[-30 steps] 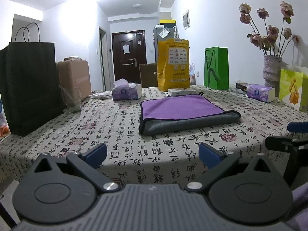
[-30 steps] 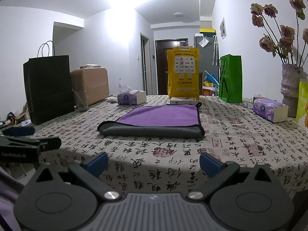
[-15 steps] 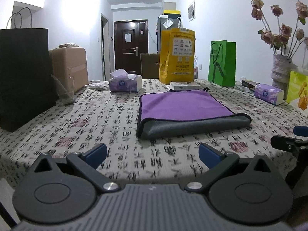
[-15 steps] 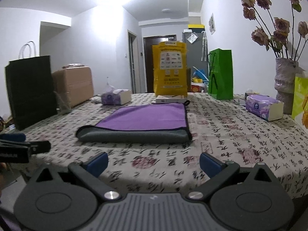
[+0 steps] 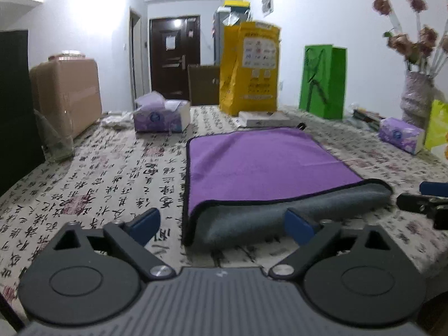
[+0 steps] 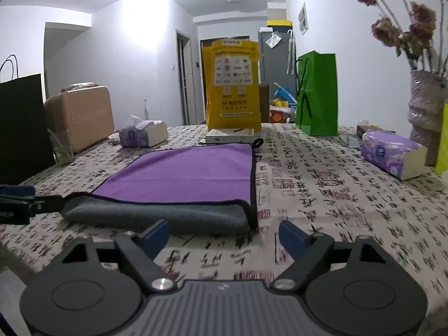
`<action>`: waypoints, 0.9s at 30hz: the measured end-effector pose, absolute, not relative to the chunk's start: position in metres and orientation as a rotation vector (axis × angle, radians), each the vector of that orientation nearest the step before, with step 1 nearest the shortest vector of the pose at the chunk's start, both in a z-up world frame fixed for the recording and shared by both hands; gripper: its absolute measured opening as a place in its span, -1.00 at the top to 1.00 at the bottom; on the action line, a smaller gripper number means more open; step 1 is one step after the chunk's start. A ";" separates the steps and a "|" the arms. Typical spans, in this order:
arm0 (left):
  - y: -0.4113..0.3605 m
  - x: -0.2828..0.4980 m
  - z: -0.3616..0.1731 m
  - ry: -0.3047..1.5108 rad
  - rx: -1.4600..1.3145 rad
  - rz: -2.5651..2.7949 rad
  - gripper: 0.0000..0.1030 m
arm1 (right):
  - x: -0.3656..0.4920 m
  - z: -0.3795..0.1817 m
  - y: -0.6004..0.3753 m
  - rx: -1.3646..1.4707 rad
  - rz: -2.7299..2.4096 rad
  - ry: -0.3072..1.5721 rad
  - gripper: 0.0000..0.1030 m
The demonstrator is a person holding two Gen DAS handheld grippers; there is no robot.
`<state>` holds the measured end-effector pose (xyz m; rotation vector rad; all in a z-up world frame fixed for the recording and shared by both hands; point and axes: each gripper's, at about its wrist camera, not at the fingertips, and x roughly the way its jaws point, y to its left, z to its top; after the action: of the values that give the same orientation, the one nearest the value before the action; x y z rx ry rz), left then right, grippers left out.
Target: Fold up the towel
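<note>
The purple-and-grey microfibre towel, already doubled, is lying flat on the calligraphy-print tablecloth; it looks soft, light and limp, best pinched at its near corners. The left gripper and right gripper, jaws apart and empty, are sitting closer to its grey fold than a second ago.

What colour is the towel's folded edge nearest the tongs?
Grey, below a purple top face with black trim, on the towel. It shows best in the right wrist view.

patterned table; folded towel on it
</note>
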<state>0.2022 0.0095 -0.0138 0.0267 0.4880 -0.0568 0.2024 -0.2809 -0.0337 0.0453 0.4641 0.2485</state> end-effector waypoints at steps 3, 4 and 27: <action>0.020 0.228 -0.022 0.537 -0.004 -0.076 -0.49 | 0.224 -0.034 -0.283 0.056 0.269 0.479 -0.48; 0.023 0.236 -0.025 0.563 -0.016 -0.073 -0.31 | 0.231 -0.034 -0.283 0.058 0.272 0.483 -0.45; 0.039 0.275 -0.017 0.617 -0.061 -0.101 0.89 | 0.297 -0.045 -0.286 0.008 0.323 0.585 0.90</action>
<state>0.2749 0.0391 -0.0170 -0.0608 0.6169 -0.1008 0.2973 -0.2857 -0.0445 0.0076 0.5853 0.3235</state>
